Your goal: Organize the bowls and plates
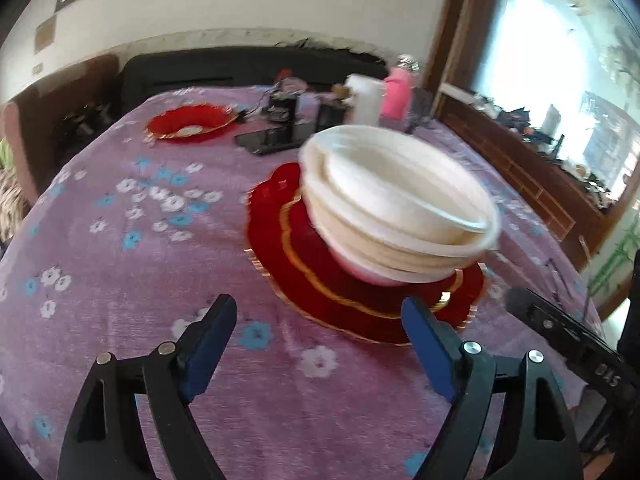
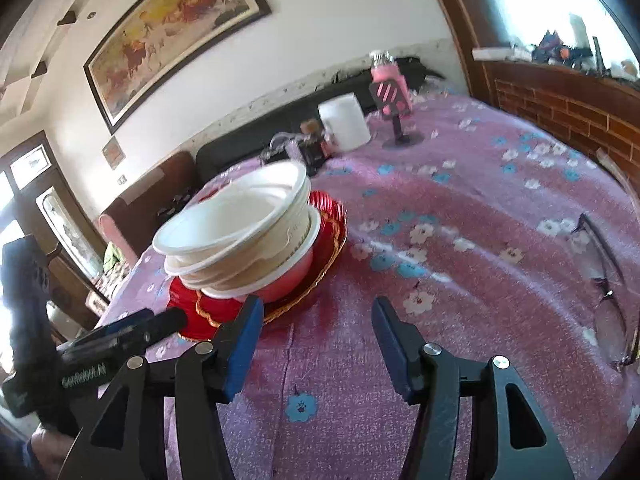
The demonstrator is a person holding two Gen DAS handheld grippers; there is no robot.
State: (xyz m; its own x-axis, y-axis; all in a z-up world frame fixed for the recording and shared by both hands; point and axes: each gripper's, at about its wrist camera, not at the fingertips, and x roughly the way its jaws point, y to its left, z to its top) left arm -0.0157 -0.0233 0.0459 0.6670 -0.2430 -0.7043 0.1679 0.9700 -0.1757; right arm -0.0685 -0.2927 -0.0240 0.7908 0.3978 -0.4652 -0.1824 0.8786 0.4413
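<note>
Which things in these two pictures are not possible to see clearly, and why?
- Stack of white bowls: motion blur in both views, so the count is unclear.
- Red plates under it: the bowls hide their middle; number uncertain.
- Far red plate: small in the left view, contents unreadable.
- Eyeglasses: blurred near the right view's edge.

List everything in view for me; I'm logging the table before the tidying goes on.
bowl stack: several nested, white, pinkish lowest bowl, leaning, on the near red plates
near red plates: stacked, count unclear, red with gold rims, table centre
far red plate: one, red and gold, far left
white mug: one, far end
pink bottle: one, far end
phone stand: one, black and pink, by the mug
eyeglasses: one pair, right edge
tablecloth: purple, floral
left tool: black, blue pads, open
right tool: same, open
</note>
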